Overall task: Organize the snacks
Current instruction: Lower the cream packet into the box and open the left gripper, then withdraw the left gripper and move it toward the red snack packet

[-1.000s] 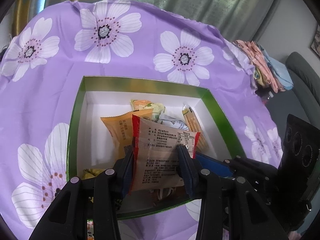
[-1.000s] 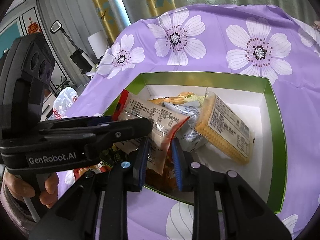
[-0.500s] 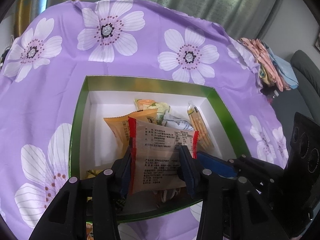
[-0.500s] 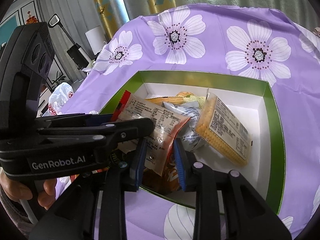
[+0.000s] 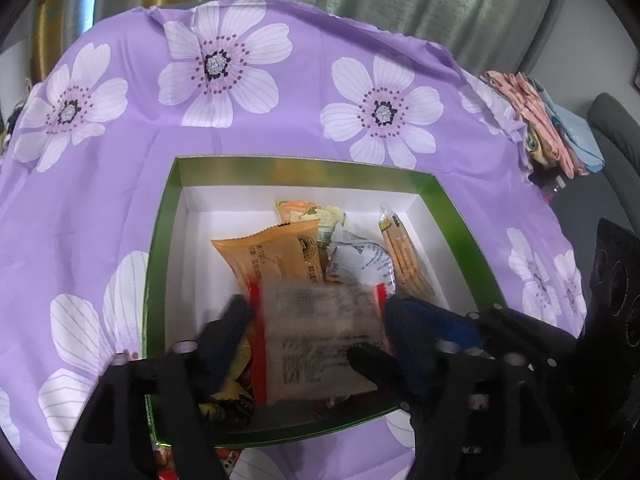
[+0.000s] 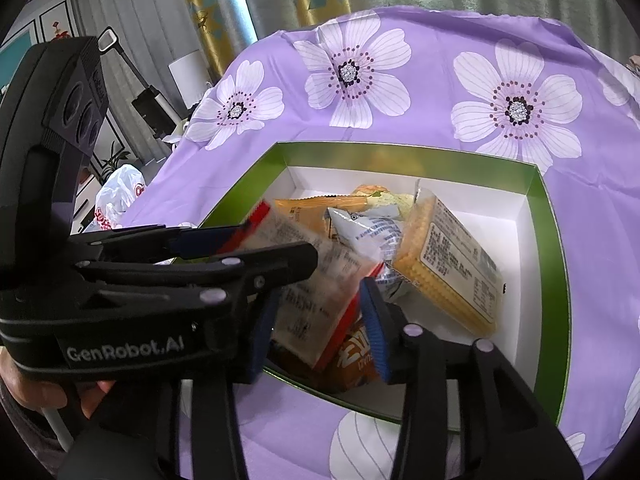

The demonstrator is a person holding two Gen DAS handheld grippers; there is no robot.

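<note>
1. Left wrist view: the green-rimmed cardboard box with a white lining (image 5: 157,280) sits on the purple cloth with white flowers (image 5: 120,200) that covers the counter. The box's white floor is bare along its left wall. From the right wrist, bare floor also shows along the right wall (image 6: 556,280).
2. The middle of the box is crowded. An orange foil packet (image 5: 272,256), a white-and-blue pouch (image 5: 360,264) and a clear pack of yellow crackers (image 6: 448,264) lean together there.
3. "GenRobot.AI" is printed in white on the body of my left tool (image 6: 276,246). The label print on the packets is too blurred or too small to read.
4. The red-edged clear snack packet with a printed label (image 5: 320,336) hangs over the near part of the box, smeared by motion.
5. It lies between the fingers of my left tool (image 5: 298,334); I cannot tell whether they grip it.
6. My right tool (image 6: 316,332) is released. Its blue pads are spread to either side of the packet (image 6: 312,292), with a gap on the right.
</note>
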